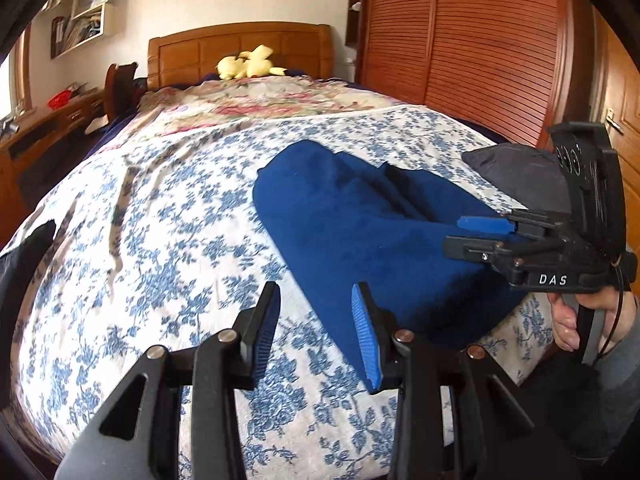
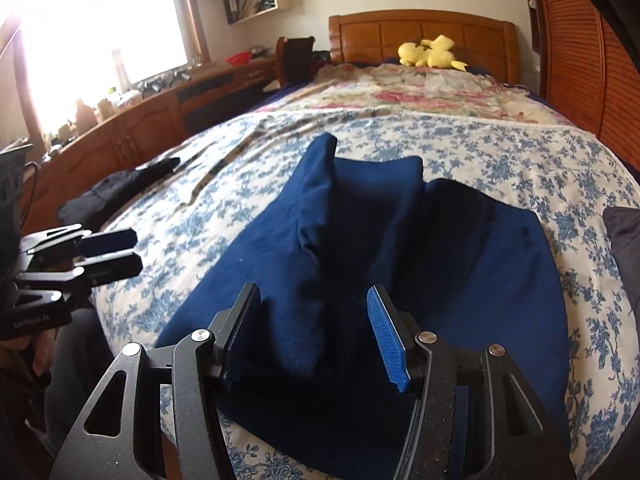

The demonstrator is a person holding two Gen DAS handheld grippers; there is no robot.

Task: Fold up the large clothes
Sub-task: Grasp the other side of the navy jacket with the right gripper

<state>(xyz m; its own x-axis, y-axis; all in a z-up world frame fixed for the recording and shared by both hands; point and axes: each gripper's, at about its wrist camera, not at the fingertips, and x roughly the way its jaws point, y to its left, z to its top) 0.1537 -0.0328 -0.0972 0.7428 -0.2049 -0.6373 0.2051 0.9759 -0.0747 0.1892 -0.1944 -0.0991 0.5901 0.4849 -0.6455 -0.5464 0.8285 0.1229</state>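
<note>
A bedroom with a wide bed seen from its foot, in two wrist-camera views. Going left to right: along the left wall runs a wooden sideboard (image 2: 132, 136) under a bright window (image 2: 100, 20), with a white wall shelf (image 1: 86, 12) of books above. A dark folded garment (image 2: 120, 188) lies at the left edge of the bed. The bed is covered by a white bedspread with blue flowers (image 1: 160, 240), and farther back a pink floral quilt (image 2: 420, 96) reaches the wooden headboard (image 1: 240, 46), where a yellow plush toy (image 1: 250, 64) rests.

The left gripper (image 1: 316, 328) hovers over the bedspread just left of the garment, its jaws spread apart with nothing between them; its right pad sits at the garment's edge.

The task's thing, a dark blue garment (image 2: 360, 240), lies near the foot of the bed, slightly right of centre, partly folded, with one folded part raised in a ridge toward the headboard.

The right gripper (image 2: 314, 332) is above the near part of the blue garment, its jaws spread wide; the cloth lies under them, unpinched. A hand (image 1: 576, 320) grips its handle.

Right of the garment lies a dark grey cloth (image 1: 520, 176). A slatted wooden wardrobe (image 1: 480, 40) fills the right wall.
</note>
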